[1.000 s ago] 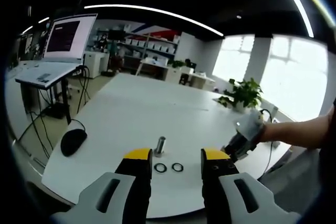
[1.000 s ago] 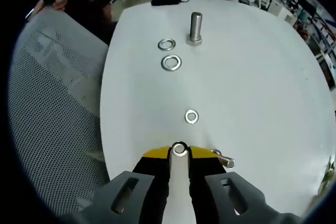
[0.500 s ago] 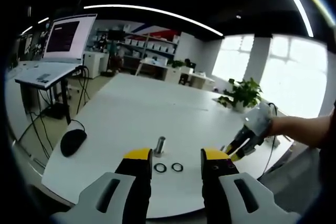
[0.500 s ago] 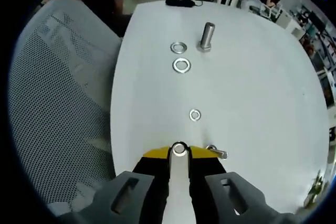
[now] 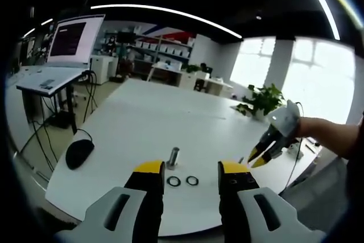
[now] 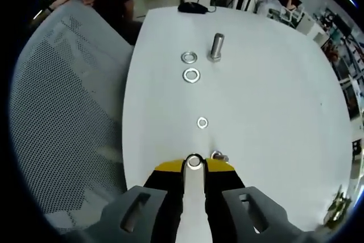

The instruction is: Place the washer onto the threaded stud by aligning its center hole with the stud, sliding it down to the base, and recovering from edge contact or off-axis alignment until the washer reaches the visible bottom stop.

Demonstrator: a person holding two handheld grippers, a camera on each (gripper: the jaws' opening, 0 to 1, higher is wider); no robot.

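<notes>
A short threaded stud (image 5: pixel 173 157) stands upright on the white table (image 5: pixel 153 118), with two washers (image 5: pixel 173 182) lying just in front of it. My left gripper (image 5: pixel 191 169) hovers open at the table's near edge, nothing between its jaws. My right gripper (image 5: pixel 260 156) hangs in the air to the right, above the table edge. In the right gripper view the right gripper (image 6: pixel 194 163) is shut on a small washer (image 6: pixel 194 162), held by its rim. The stud (image 6: pixel 216 46) is far ahead, beside the two washers (image 6: pixel 191 75).
A smaller washer (image 6: pixel 202 122) and a lying bolt (image 6: pixel 219 156) rest on the table between my right gripper and the stud. A mesh chair back (image 6: pixel 62 112) stands beside the table's edge. A black mouse (image 5: pixel 79 153) lies left of the stud, a potted plant (image 5: pixel 263 102) far right.
My right gripper has lifted up and away from the table with the washer, so the stud and washers look smaller in its view. The left gripper has not moved.
</notes>
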